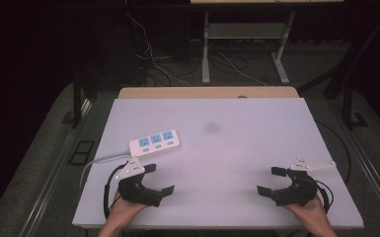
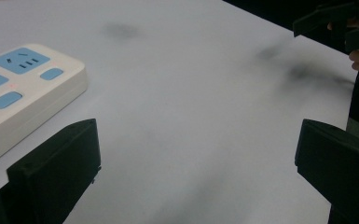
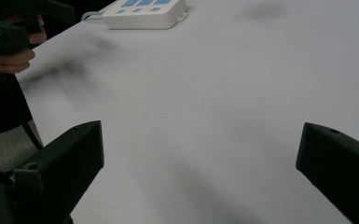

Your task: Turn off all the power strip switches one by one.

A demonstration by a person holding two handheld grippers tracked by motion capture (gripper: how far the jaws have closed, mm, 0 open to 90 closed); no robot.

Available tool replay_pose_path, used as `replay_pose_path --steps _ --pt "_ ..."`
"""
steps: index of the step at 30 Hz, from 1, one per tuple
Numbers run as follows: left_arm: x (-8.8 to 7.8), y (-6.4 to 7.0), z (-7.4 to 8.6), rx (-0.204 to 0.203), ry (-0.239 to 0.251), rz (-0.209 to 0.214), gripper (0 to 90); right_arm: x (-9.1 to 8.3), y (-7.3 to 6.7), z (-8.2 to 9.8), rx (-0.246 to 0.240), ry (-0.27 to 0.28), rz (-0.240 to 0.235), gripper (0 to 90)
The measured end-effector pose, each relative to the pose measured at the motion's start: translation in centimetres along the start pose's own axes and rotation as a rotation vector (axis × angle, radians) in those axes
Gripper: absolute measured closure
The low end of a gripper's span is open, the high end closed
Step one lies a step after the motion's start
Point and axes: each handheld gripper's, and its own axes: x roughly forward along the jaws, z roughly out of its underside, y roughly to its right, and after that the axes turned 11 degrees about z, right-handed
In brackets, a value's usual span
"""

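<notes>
A white power strip (image 1: 156, 142) with three blue outlet faces lies on the left half of the white table top (image 1: 227, 148), its grey cord running off the left edge. My left gripper (image 1: 159, 178) rests just in front of it near the front edge, jaws wide open and empty. The strip's end (image 2: 23, 88) sits to the left of the left jaw in the left gripper view. My right gripper (image 1: 271, 180) rests at the front right, open and empty. The right gripper view looks across the table to the strip (image 3: 144, 11) far off.
A wooden desk edge (image 1: 207, 92) borders the table's far side. Cables (image 1: 153, 59) and metal table legs (image 1: 206, 49) stand on the dark floor behind. A faint dark smudge (image 1: 211, 127) marks the table's middle. The other hand (image 3: 9, 49) holds its gripper at upper left.
</notes>
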Motion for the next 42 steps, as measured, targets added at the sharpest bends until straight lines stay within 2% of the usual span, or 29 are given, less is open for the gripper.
replay_pose_path --steps 5,25,42 --pt "-0.2 -0.1 -0.7 0.008 -0.027 0.004 0.0 0.0 0.1 0.0 0.001 -0.001 0.006 0.6" --pt "-2.0 -1.2 -3.2 -0.015 -0.052 -0.018 0.0 0.0 0.1 0.1 0.000 -0.006 0.009 0.6" --pt "-3.3 -3.0 -4.9 -0.034 -0.076 -0.040 0.0 0.0 0.1 0.1 0.001 -0.009 0.009 0.6"
